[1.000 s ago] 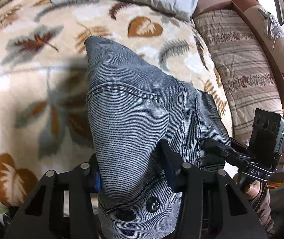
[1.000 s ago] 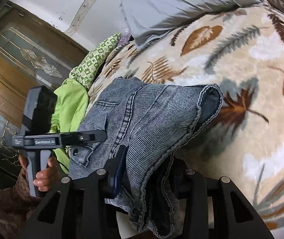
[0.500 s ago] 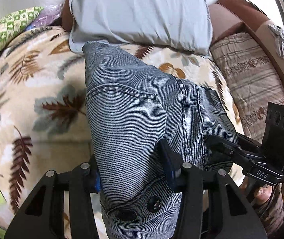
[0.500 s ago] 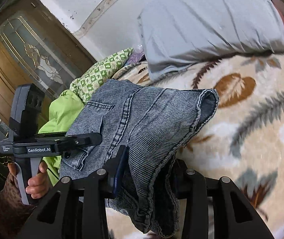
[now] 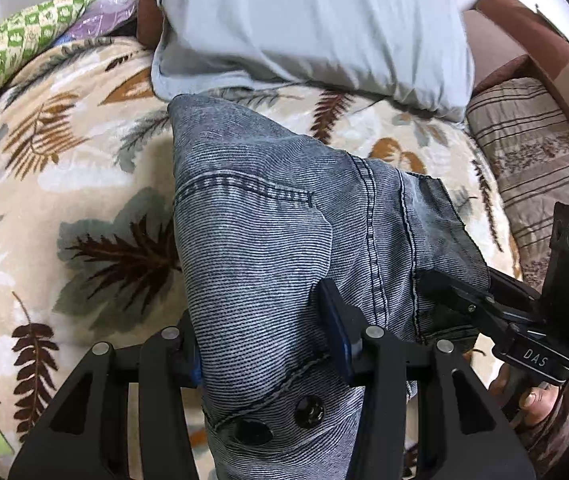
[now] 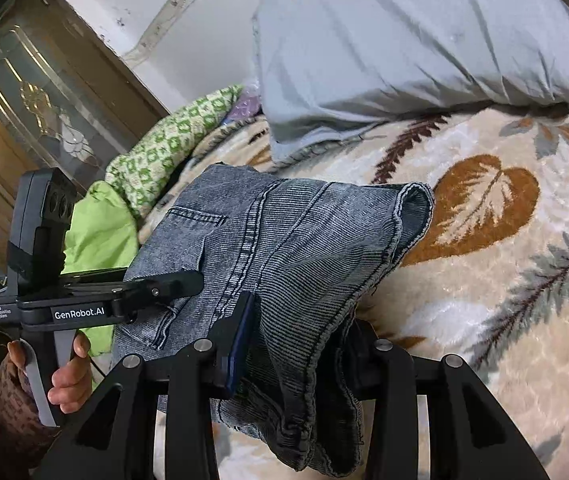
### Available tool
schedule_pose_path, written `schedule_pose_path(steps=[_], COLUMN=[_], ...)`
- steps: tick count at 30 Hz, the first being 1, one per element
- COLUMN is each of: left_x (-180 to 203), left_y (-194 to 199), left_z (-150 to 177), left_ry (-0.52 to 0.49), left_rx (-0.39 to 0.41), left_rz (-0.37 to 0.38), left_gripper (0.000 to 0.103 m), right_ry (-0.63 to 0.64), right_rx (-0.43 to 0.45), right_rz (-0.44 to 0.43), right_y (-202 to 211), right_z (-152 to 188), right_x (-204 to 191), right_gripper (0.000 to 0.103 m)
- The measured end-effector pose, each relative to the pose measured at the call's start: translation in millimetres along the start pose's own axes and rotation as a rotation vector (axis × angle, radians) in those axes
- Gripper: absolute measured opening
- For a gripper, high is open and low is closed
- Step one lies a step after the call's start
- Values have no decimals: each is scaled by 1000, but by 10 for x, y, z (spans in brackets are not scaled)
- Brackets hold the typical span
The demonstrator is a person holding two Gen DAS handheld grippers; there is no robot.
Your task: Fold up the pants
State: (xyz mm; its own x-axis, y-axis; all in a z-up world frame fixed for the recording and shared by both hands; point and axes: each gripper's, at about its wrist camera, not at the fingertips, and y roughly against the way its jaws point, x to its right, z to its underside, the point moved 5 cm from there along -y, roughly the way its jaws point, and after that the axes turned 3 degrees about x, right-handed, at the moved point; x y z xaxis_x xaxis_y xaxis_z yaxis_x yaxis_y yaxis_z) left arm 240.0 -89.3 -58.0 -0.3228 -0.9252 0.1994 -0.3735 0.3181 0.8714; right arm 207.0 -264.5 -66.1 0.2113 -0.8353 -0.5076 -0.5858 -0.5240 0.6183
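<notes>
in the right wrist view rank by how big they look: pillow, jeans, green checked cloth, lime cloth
1. pillow
2. jeans, though nearness to the camera enlarges them
3-4. checked cloth and lime cloth look alike and are partly hidden, so no ranking

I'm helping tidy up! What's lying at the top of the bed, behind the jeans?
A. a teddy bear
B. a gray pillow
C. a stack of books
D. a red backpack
B: a gray pillow lies on the leaf-print blanket beyond the jeans that both tools hold.
</notes>
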Motion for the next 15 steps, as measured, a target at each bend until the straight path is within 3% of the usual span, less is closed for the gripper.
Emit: schedule_pose_path(steps=[6,11,13,15], left_x=[-86,-128,-145,-172], left_y=[-248,-355,-390,-419], left_z=[82,114,114,104], left_ry=[-26,-50,-75,-82], left_rx=[-17,-17,0,11], left_rz=[-47,-89,-129,-156], left_gripper=[48,65,74,83], right_ry=[-11,-9,0,-9], right_rx=[-35,-65,-74,-76], right_rz=[26,89,130,144], right_y=[-218,-307,-334,-345], right_z=[79,152,186,203], right_x=[175,377,478,549], right_gripper=[41,47,61,65])
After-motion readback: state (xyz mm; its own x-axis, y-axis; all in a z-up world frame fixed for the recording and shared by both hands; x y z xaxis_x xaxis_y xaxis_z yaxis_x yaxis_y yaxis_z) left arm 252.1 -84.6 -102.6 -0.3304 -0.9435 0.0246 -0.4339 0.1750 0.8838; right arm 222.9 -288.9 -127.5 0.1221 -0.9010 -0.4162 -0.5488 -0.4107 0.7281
